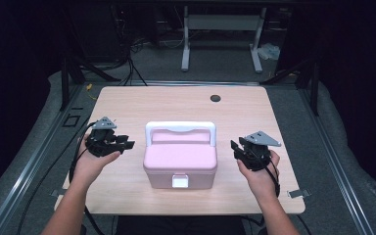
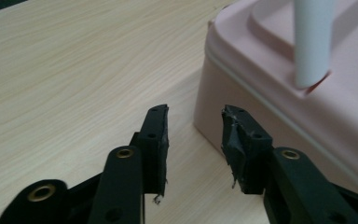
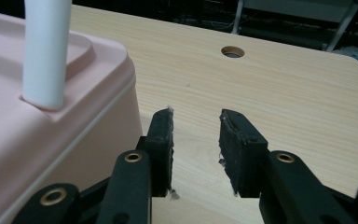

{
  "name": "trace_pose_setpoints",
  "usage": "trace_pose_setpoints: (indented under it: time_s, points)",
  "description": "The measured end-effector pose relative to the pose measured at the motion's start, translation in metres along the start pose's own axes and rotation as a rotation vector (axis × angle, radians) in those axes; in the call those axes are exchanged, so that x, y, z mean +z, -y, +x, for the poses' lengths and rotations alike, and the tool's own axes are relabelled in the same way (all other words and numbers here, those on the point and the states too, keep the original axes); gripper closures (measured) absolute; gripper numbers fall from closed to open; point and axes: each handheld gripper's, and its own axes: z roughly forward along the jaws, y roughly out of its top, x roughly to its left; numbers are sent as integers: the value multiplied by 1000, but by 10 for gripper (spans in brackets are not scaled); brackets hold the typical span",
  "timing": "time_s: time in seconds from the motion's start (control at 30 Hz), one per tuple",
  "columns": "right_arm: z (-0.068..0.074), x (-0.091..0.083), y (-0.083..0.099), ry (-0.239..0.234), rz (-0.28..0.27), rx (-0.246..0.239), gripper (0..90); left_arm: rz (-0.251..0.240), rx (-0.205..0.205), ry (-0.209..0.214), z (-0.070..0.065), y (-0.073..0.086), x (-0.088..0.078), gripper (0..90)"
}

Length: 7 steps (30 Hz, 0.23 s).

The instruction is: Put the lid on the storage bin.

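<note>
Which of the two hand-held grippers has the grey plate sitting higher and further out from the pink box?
The right hand-held gripper: its grey plate juts out toward the table's right edge, whereas the left hand-held gripper carries its plate close above the hand, beside the pink box.

A pink lidded box (image 1: 180, 164) sits upright at the table's middle, lid closed. Its white handle (image 1: 180, 128) stands raised; a white latch (image 1: 179, 181) faces the person.

A pale wooden table (image 1: 127, 105) with rounded corners stands on grey carpet (image 1: 225, 61), a round cable hole (image 1: 215, 98) near its far edge. Beyond it, a white desk frame (image 1: 223, 29) and tangled black cables (image 1: 132, 54) sit in dim surroundings with dark curtains (image 1: 357, 73) either side.
</note>
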Motion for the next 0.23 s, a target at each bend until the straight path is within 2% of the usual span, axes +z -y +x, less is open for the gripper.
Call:
trace_pose_setpoints:
  time_s: [0.13,0.23]
  points:
    - [-2,5,6,20,16,-22,619,15,-11,-12,4,5,3,591]
    - [-5,9,9,20,32,-17,594,11,-16,-15,5,5,4,584]
